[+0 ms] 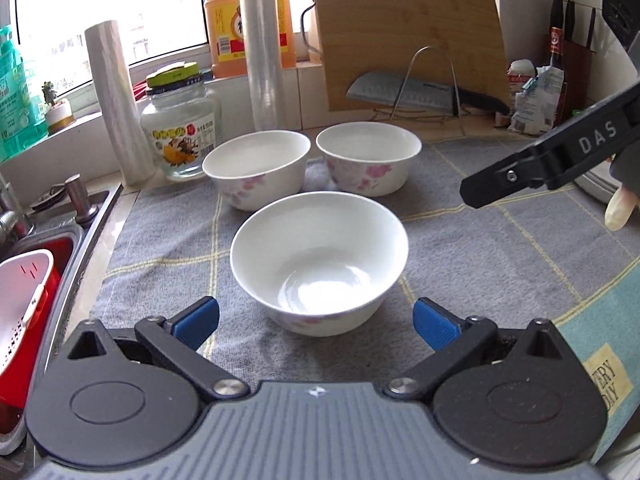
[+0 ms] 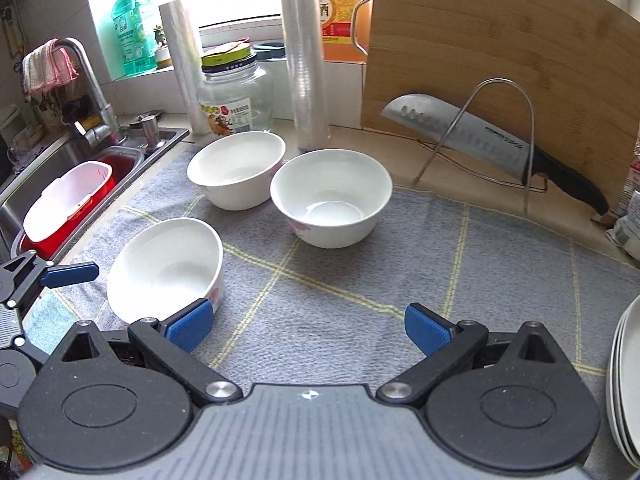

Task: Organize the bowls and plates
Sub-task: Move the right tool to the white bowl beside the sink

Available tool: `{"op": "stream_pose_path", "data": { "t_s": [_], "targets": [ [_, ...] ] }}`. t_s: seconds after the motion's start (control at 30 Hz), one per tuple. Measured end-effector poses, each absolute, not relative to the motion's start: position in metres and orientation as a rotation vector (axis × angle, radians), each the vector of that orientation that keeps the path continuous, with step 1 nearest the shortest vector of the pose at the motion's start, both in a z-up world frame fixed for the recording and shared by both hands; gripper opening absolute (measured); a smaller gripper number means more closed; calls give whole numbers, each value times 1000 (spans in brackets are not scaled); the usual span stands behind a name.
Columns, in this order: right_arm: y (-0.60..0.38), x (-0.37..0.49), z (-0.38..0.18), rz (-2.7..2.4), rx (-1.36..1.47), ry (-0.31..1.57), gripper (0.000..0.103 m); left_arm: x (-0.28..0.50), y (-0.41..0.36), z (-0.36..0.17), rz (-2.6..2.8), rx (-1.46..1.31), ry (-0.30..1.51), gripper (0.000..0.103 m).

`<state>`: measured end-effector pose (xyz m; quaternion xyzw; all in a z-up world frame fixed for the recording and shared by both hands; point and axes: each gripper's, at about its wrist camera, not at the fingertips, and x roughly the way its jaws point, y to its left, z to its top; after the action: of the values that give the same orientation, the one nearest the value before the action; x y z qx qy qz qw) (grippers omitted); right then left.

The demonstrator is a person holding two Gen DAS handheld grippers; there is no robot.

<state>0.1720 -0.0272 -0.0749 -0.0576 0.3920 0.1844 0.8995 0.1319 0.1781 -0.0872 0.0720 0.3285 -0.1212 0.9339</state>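
Three white bowls with pink flowers stand on a grey checked mat (image 1: 500, 248). The near bowl (image 1: 319, 260) sits just beyond my left gripper (image 1: 316, 324), which is open, its blue pads wide apart and holding nothing. Behind it are a back left bowl (image 1: 256, 168) and a back right bowl (image 1: 369, 158). My right gripper (image 2: 308, 326) is open and empty over the mat (image 2: 360, 272), with the near bowl (image 2: 164, 268) at its left pad. The two far bowls (image 2: 236, 170) (image 2: 332, 196) lie ahead. A stack of white plates (image 2: 626, 380) shows at the right edge.
A sink (image 2: 60, 160) with a red basin and white strainer (image 2: 68, 200) lies left of the mat. Behind the bowls stand a glass jar (image 1: 180, 132), cling-film rolls (image 1: 262, 48), and a bamboo board (image 2: 500, 60) with a cleaver (image 2: 472, 136) in a wire rack.
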Motion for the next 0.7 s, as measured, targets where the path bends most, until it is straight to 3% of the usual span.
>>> {"op": "stream_pose_path", "data": {
  "t_s": [0.7],
  "targets": [
    [45,215,-102,560,-131,884,103,153,186,-104,-340,138,686,101]
  ]
}}
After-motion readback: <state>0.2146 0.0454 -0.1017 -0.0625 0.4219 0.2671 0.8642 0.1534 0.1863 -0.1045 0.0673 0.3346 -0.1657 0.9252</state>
